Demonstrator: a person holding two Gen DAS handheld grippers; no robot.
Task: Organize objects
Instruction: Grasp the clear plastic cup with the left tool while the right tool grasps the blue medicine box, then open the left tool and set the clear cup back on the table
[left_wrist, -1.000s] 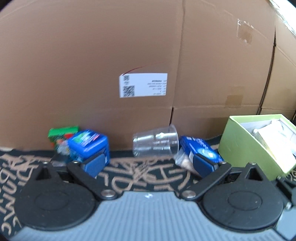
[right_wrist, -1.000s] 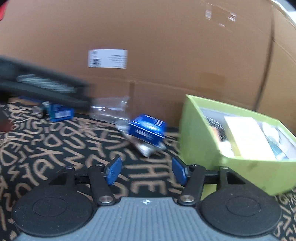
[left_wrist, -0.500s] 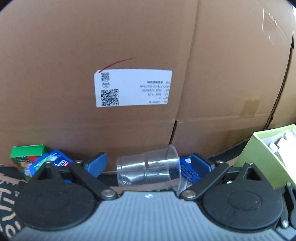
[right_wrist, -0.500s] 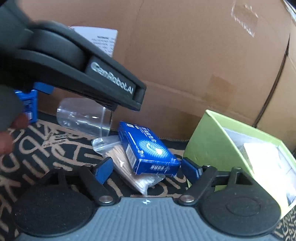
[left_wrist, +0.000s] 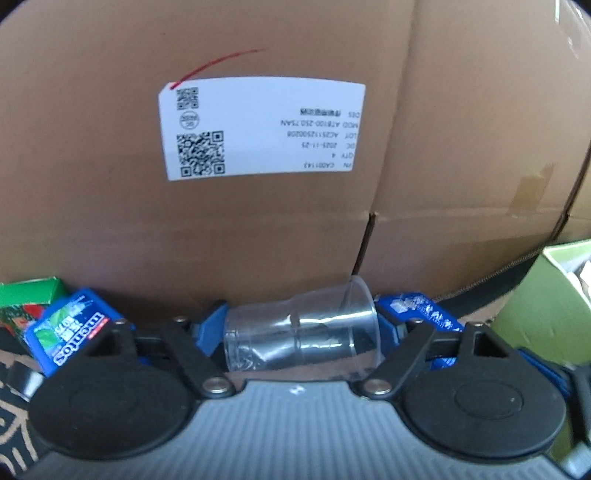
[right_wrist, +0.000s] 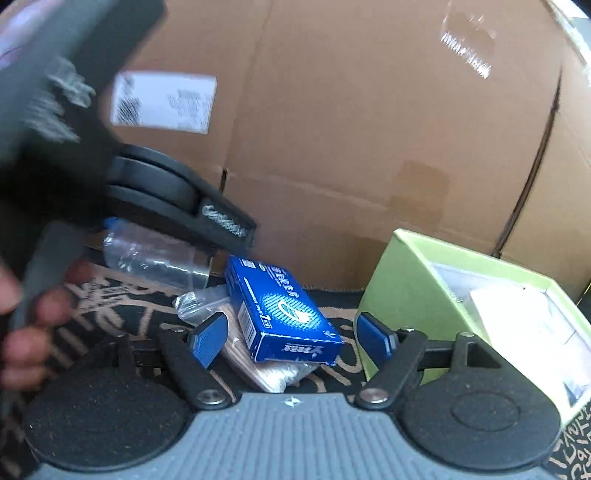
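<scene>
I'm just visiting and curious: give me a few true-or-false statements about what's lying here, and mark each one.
1. The clear plastic cup lies on its side between the left gripper's jaws. True.
2. The blue box in front of the right gripper rests partly on a clear bag of sticks. True.
3. The green box is empty. False: it holds white packets or papers.
4. The wall behind is white tile. False: it is a cardboard box with a white label.
5. The right gripper's jaws are clamped on the blue box. False: they stand open.
</scene>
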